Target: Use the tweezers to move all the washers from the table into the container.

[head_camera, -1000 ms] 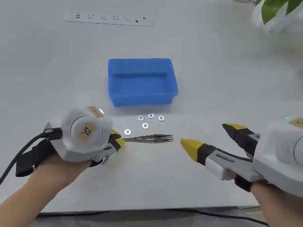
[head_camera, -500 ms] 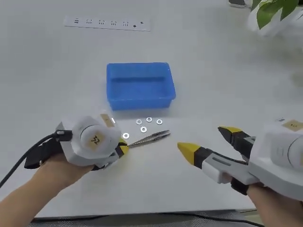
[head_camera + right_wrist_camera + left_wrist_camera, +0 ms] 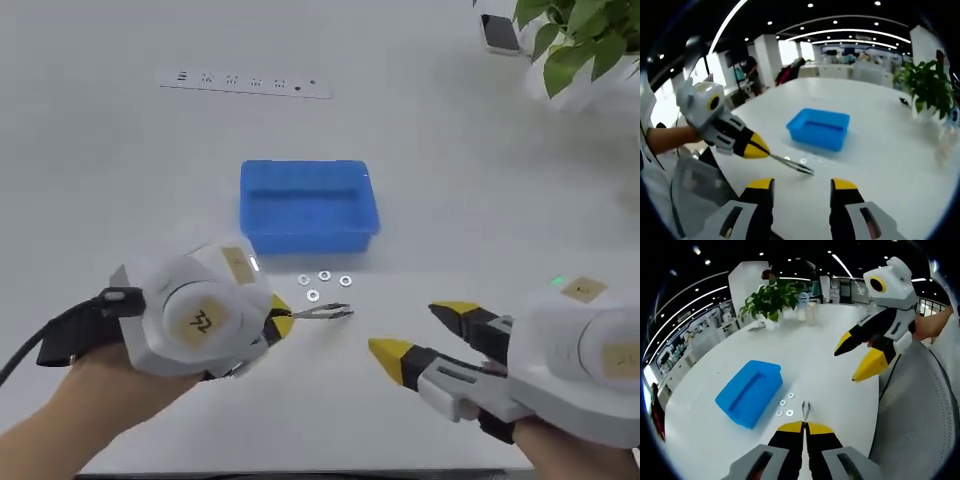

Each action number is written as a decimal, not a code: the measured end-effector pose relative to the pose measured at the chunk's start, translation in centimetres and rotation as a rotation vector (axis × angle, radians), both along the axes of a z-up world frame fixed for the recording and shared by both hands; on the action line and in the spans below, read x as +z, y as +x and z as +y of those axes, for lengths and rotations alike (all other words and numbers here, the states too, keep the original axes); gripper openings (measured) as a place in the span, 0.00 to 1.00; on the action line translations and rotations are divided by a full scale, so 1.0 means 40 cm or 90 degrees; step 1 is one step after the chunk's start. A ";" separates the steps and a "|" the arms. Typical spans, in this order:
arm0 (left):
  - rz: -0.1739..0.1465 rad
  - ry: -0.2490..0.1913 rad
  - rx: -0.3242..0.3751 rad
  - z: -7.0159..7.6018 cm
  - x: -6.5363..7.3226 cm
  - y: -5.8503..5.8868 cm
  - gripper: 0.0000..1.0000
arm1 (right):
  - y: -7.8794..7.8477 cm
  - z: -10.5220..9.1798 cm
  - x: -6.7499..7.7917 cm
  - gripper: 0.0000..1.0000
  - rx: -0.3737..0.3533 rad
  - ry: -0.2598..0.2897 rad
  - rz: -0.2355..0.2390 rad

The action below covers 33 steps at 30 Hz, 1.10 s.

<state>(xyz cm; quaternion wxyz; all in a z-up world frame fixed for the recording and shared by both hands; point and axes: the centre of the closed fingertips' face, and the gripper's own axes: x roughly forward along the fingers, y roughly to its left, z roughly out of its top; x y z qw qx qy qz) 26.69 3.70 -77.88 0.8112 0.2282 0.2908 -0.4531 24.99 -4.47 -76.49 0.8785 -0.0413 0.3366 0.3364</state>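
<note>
Lower left of the head view is my left gripper (image 3: 280,322), jaws clamped tight on the tweezers (image 3: 322,314), with my left hand (image 3: 110,370) wrapped around the white body and a black cable trailing off the left edge. The tweezers poke out to the right of the yellow tips, and their points sit just below the washers (image 3: 324,276), close but apart from them. I count four washers, loose on the white table (image 3: 120,200) in a little cluster at frame center. In the left gripper view, my jaws (image 3: 802,426) are pressed together at the bottom with the tweezers (image 3: 805,410) sticking up between them, the washers (image 3: 789,413) just left of the points. I honestly can't tell if the points touch the table. Right above the washers in the head view is the blue container (image 3: 310,238), and none of the washers are in it. Farther up, a white power strip (image 3: 245,84) lies at the upper left. Lower right is my right gripper (image 3: 415,330), jaws spread wide with nothing between them. Upper right corner has a leafy green plant (image 3: 575,40).
</note>
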 end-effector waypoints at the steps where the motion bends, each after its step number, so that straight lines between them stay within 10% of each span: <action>1: -0.001 -0.002 0.002 0.000 0.007 -0.002 0.00 | -0.007 0.009 -0.005 0.41 0.009 -0.002 0.005; 12: -0.021 -0.012 -0.010 -0.001 0.066 -0.037 0.00 | -0.060 0.098 -0.025 0.19 0.121 -0.013 0.022; 24: -0.027 0.038 -0.110 -0.007 0.074 -0.088 0.00 | -0.052 0.181 -0.076 0.18 0.322 -0.120 -0.029; 33: -0.012 0.051 -0.156 -0.027 0.066 -0.102 0.00 | -0.053 0.213 -0.098 0.16 0.390 -0.153 -0.047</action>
